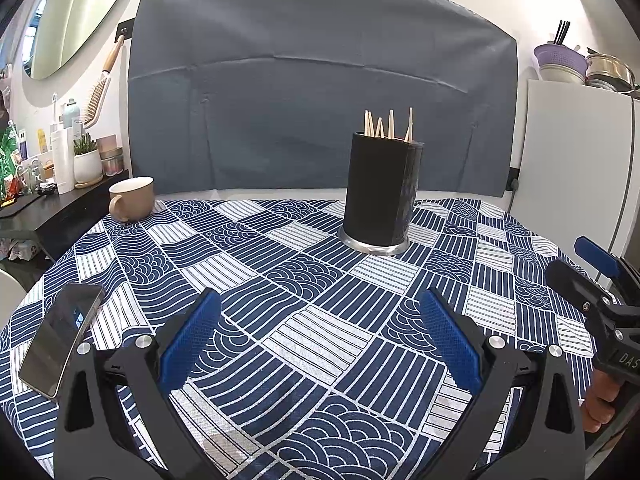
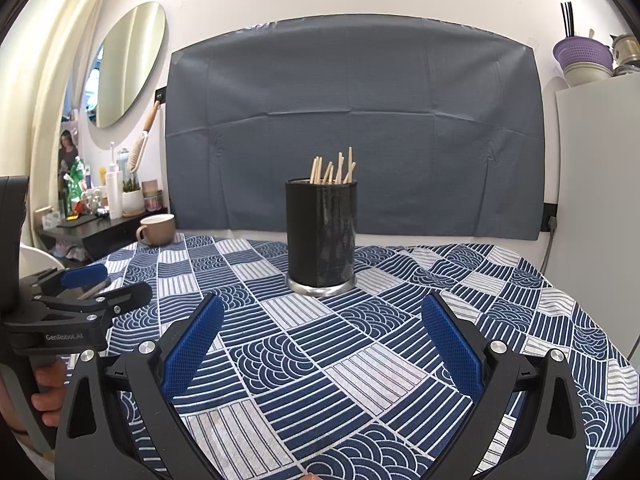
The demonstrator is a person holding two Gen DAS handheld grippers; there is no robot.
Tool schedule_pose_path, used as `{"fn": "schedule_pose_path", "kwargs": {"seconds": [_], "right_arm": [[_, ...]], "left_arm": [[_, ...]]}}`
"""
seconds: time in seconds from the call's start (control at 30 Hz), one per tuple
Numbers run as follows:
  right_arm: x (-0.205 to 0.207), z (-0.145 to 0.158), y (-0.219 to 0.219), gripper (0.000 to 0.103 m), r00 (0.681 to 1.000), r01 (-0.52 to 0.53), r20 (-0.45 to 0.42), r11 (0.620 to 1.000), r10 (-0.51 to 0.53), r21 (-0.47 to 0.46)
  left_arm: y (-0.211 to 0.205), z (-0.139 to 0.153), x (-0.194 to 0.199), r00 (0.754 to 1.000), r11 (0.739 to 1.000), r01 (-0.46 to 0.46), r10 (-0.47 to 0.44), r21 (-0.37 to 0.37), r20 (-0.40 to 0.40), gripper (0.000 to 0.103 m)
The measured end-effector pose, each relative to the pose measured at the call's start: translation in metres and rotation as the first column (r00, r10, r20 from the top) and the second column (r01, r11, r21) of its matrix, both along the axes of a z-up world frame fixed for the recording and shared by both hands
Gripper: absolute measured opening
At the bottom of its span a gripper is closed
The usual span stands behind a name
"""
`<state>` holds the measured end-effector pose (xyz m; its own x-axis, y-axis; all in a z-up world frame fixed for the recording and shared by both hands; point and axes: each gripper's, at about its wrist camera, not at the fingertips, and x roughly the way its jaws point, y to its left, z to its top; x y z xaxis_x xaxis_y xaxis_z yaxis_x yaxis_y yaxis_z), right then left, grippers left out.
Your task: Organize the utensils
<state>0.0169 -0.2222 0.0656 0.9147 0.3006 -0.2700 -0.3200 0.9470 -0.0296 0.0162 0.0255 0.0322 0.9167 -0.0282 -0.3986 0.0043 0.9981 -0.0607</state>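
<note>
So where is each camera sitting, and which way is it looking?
Left wrist view: sits on the left hand-held gripper, open, facing across the table toward the black holder of chopsticks; the right hand-held gripper shows at the edge.
Right wrist view: sits on the right hand-held gripper, open, facing the same holder; the left one and a hand show.
Both share the holder, mug and tablecloth.
</note>
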Motion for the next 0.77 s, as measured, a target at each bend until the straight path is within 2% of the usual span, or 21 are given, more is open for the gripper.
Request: {"fn": "schedule_pose_path", "kwargs": {"seconds": [0.77], "right_arm": [[-0.0001,0.0,-0.0002,0.095,1.0,0.002,0.0,1.0,-0.002,0.0]], "left_arm": [[0.0013,-0.0004,0.0004,1.0,1.0,-0.004,0.004,-0.001,-0.004,0.097]]}}
